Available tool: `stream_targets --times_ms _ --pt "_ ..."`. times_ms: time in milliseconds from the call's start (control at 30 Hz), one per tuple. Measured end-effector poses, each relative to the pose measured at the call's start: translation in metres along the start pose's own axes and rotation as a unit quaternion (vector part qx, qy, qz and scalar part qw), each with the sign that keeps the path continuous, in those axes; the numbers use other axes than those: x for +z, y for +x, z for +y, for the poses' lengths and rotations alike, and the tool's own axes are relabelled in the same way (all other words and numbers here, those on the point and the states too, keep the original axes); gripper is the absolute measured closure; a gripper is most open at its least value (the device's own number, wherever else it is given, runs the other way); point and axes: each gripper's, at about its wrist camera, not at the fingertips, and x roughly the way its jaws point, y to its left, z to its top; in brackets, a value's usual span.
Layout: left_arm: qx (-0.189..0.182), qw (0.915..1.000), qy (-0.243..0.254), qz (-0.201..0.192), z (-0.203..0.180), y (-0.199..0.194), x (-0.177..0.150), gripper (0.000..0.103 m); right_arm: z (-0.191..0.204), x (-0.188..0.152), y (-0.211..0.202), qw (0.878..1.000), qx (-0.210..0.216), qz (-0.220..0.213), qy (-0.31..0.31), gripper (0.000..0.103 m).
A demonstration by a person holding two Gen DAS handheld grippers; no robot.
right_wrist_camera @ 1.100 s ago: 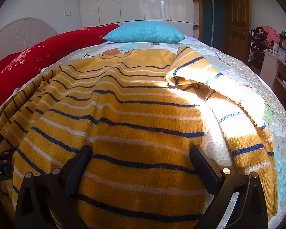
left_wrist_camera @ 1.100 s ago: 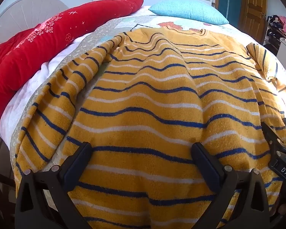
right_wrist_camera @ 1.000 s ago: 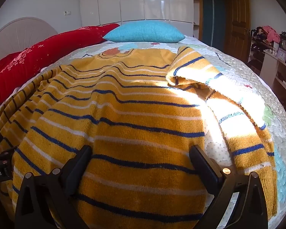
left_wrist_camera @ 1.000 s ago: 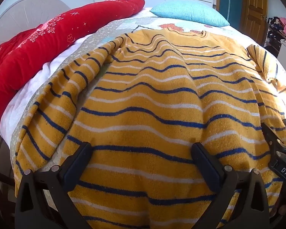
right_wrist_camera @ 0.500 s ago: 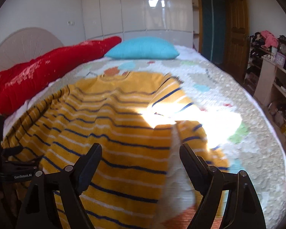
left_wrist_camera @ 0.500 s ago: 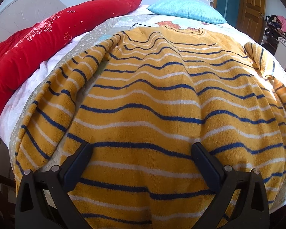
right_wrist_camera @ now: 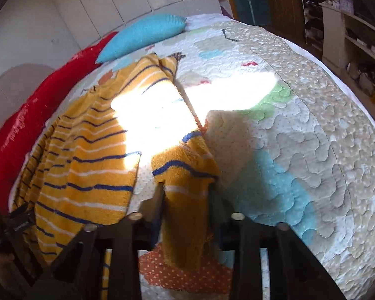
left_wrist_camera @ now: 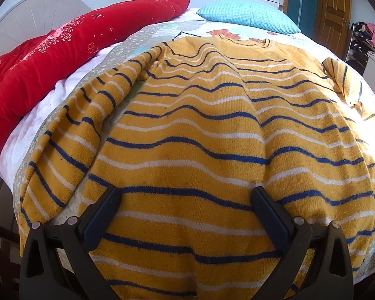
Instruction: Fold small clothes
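**Striped jumper on bed: right sleeve in hand, fold not yet made**

**Left wrist view**
- One mustard-yellow knitted jumper with navy and white stripes (left_wrist_camera: 195, 135), laid flat and face-up on the bed, neckline towards the far end, hem nearest the camera. Spread this way, body and sleeves lie exposed for folding.
- One left sleeve (left_wrist_camera: 70, 135), lying straight beside the body along the bed edge, untouched.
- One right sleeve, seen only as a bunched portion at the far right (left_wrist_camera: 342, 80).
- One left gripper (left_wrist_camera: 185, 215), jaws set wide, hovering just over the hem with nothing between them; judged to be waiting, or placed to steady the hem.
- One quilted patchwork bedspread in pale pastel colours (left_wrist_camera: 142, 40), carrying the jumper.
- One long red padded quilt with white snowflake print (left_wrist_camera: 62, 50), rolled along the bed's left side, clear of the work.
- One turquoise textured pillow (left_wrist_camera: 247, 17), at the head.
- One brown wooden door (left_wrist_camera: 335, 7), beyond.

**Right wrist view**
- One right gripper (right_wrist_camera: 185, 212), closed narrow on the right sleeve's cuff end (right_wrist_camera: 185, 200). The cloth hangs between the jaws and the sleeve runs taut from there towards the shoulder, lifted off the bedspread (right_wrist_camera: 312, 137); judged a hold for carrying the sleeve across the body.
- Jumper body (right_wrist_camera: 87, 155), flat to the left, partly washed out by sunlight.
- Pillow (right_wrist_camera: 142, 35) and red quilt (right_wrist_camera: 25, 115), one each, as before.
- Shelving with assorted items (right_wrist_camera: 350, 37) at right; count cannot be told.
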Motion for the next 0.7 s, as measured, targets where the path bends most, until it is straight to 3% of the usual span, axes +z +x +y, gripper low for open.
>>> stream_targets --times_ms 33,100,200,300,367,567,700 --pt "0.002 1.0000 0.004 0.003 0.000 0.000 0.000 0.000 0.001 0.006 -0.003 1.000 -0.008 0.000 -0.015 0.084" --pt "-0.003 1.0000 0.004 0.001 0.001 0.000 0.000 0.000 -0.002 0.026 -0.024 0.995 -0.081 -0.028 -0.047 0.086" --pt "-0.005 1.0000 0.002 -0.005 0.001 -0.001 -0.001 0.000 -0.017 0.061 -0.080 0.974 -0.188 -0.111 -0.067 0.086" --pt "-0.007 1.0000 0.000 -0.007 0.000 -0.001 -0.001 0.000 -0.037 0.075 -0.123 0.950 -0.257 -0.171 -0.040 0.076" --pt "-0.008 0.9999 0.000 -0.009 0.001 -0.002 -0.001 0.000 -0.054 0.073 -0.131 0.954 -0.249 -0.166 -0.019 0.057" --pt "-0.006 0.9999 0.000 -0.011 0.000 -0.002 -0.001 0.000 -0.080 0.029 -0.117 0.970 -0.208 -0.124 0.025 0.055" --pt "-0.006 0.9999 -0.002 -0.013 -0.001 -0.003 -0.001 0.000 -0.112 0.023 -0.103 0.982 -0.086 -0.117 0.124 0.042"
